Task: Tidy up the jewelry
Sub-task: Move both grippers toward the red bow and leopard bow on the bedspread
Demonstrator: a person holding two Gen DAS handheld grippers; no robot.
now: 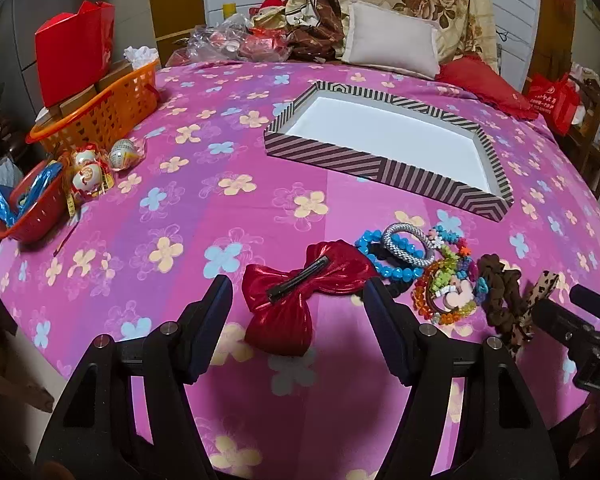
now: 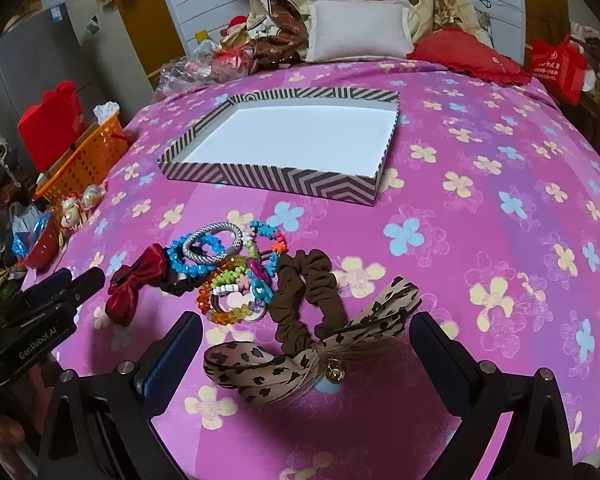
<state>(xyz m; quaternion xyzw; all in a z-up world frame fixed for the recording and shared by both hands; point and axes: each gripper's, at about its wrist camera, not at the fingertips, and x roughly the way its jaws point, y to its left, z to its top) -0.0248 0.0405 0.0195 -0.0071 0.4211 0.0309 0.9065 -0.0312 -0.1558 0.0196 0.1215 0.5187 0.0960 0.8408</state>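
Observation:
A striped, empty white-bottomed box point(image 1: 342, 160) point(image 2: 260, 178) lies on the pink flowered bedspread. In front of it lies a pile of jewelry: a red bow hair clip point(image 1: 300, 292) point(image 2: 134, 280), blue bead bracelet point(image 1: 392, 270) point(image 2: 188, 266), silver bracelet point(image 1: 404, 248) point(image 2: 210, 246), colourful bead bands point(image 1: 444, 292) point(image 2: 236, 288), a brown scrunchie point(image 1: 500, 288) point(image 2: 312, 292) and a leopard bow point(image 2: 312, 356) point(image 1: 540, 292). My left gripper point(image 1: 300, 300) is open with its fingers either side of the red bow. My right gripper point(image 2: 308, 340) is open around the leopard bow.
An orange basket point(image 1: 100, 108) point(image 2: 84, 156), a red bag point(image 1: 76, 48), a red bowl point(image 1: 32, 208) and wrapped eggs point(image 1: 88, 172) sit at the left edge. Pillows point(image 1: 392, 40) point(image 2: 356, 32) and bedding lie behind the box. A red bag point(image 2: 556, 68) stands at the right.

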